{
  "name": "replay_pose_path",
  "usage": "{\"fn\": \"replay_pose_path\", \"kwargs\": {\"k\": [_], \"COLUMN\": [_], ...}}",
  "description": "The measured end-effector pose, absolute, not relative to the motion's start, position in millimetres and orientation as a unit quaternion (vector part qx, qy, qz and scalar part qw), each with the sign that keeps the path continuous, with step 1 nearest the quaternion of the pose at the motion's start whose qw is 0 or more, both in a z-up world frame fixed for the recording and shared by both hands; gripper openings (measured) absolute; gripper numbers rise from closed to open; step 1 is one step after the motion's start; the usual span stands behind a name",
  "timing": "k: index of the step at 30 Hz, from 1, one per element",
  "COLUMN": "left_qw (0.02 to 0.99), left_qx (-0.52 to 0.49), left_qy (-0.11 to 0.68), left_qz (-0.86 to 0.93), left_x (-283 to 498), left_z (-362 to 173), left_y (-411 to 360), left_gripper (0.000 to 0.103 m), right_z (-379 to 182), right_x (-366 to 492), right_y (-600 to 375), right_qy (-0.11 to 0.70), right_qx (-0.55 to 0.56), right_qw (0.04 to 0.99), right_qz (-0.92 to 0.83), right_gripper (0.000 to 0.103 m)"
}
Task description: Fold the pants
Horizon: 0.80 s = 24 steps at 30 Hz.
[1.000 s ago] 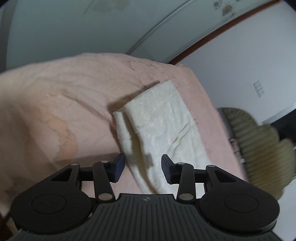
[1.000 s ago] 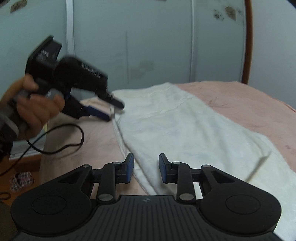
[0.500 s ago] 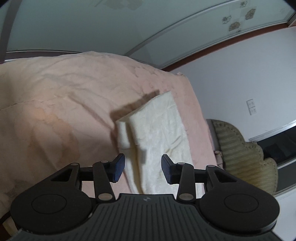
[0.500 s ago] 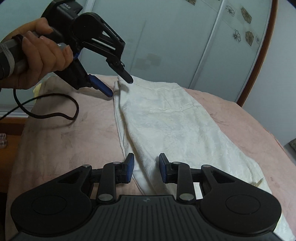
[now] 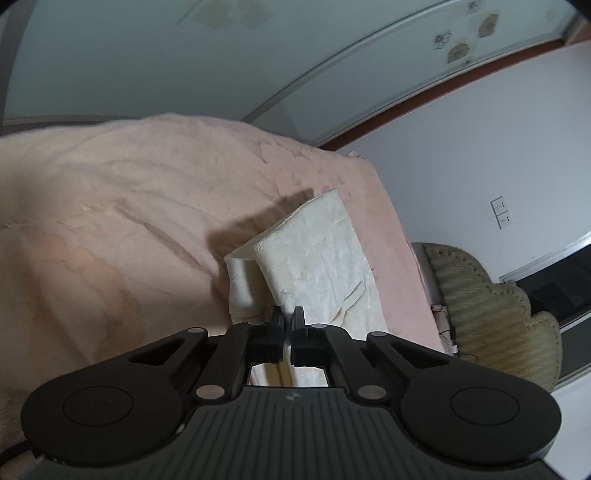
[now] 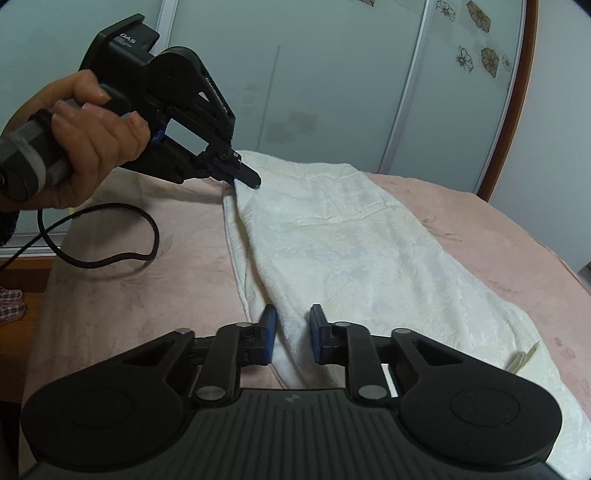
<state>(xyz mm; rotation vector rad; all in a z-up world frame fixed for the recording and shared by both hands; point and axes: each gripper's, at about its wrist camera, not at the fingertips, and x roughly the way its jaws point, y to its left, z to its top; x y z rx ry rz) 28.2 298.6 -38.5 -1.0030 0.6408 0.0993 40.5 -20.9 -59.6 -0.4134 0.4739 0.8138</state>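
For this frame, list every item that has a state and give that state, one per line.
pants: cream, lying lengthwise on the pink bed cover, not yet folded across.
left hand-held gripper: shut on the far edge of the pants.
right hand-held gripper: jaws closing, near edge of the pants between them.
cable: slack, looped on the bed cover.

You face a bed covered by a pink blanket [image 5: 155, 206]. Behind it run pale sliding doors [image 6: 332, 81] with flower decals [image 6: 480, 22] and metal strips. To your right, a white wall [image 5: 480, 147] edged by a brown trim [image 5: 461, 81] carries a double socket [image 5: 501, 213]. A tufted beige chair [image 5: 491, 314] stands beside the bed. Soft, even light.
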Motion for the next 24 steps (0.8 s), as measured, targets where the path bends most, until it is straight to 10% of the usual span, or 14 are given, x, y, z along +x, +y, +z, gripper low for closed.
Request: {"fn": "replay_pose_path", "kwargs": {"k": [11,16,24], "left_qw": [0.817,0.806,0.786], "left_qx": [-0.470,-0.490,-0.528], "left_qy": [0.331,0.330,0.322], "left_qz": [0.043,0.036,0.020], "left_x": [28.0,18.3,16.7], "left_z": [-46.7,-45.3,-54.5], "left_y": [306.5,309.7,305.3], "left_gripper": [0.015,0.047,0.068], "right_z": [-55.6,-80.4,-95.2], "right_x": [29.7,12.4,28.6], "right_y": [-24.7,3.1,46.3], "right_qy": [0.211,0.170,0.112], "right_qx": [-0.226,-0.350,-0.444], "right_qw": [0.867,0.851,0.824], "right_qz": [0.392,0.353,0.334], "right_gripper": [0.027,0.029,0.029]}}
